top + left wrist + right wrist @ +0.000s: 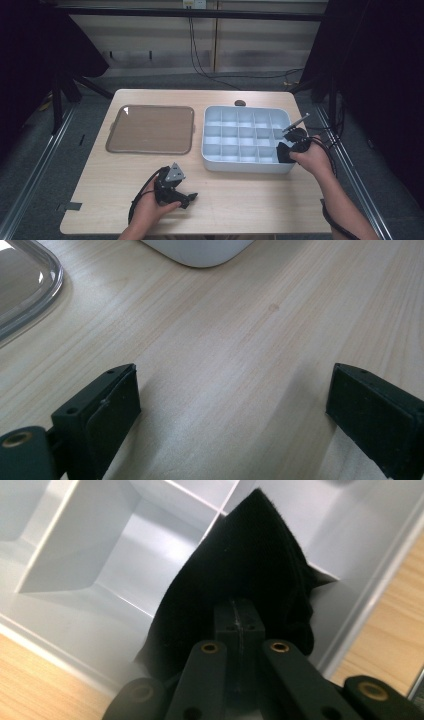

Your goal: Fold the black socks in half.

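Note:
A white divided organiser box [245, 137] sits right of centre on the wooden table. My right gripper [286, 151] is at the box's near right corner, shut on a piece of black cloth [250, 570] that hangs over the box's compartments [120, 565]. In the high view the black cloth [283, 152] shows at the box's right end. My left gripper [187, 199] rests low over the table near its front edge, open, with bare wood between its jaws; its fingers [110, 405] stand far apart.
A clear brownish tray [150, 129] lies on the table's left half, and its rim [30, 295] shows in the left gripper view. A small dark round object [240, 103] lies behind the box. Cables run across the floor beyond the table.

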Demonstrator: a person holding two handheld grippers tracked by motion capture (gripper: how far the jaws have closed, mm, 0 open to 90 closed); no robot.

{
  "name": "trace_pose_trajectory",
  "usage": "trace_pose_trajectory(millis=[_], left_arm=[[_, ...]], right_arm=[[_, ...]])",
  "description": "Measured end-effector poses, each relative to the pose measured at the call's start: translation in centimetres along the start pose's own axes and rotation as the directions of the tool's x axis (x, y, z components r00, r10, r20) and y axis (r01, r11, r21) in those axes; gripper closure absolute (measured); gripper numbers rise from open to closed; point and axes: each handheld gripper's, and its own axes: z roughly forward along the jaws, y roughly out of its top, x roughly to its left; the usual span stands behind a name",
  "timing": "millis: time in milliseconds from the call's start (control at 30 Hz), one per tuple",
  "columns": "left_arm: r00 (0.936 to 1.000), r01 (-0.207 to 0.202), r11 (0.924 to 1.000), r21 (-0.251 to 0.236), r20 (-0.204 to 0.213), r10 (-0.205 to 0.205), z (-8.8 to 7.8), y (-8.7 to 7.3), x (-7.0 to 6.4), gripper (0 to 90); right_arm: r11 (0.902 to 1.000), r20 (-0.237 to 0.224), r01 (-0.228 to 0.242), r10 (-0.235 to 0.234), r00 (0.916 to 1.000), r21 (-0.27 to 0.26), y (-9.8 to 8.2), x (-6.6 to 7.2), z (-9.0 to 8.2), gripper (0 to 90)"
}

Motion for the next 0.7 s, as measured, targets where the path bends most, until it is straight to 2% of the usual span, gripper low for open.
trace_pose_trajectory(millis=[700], left_arm=[[1.0000, -0.002, 1.0000, 0.003, -0.002, 0.002, 0.0, 0.0, 0.0, 6.1]], right_arm=[[0.9998, 0.010, 0.013, -0.013, 0.9999, 0.018, 0.0, 0.1, 1.2, 90.0]])
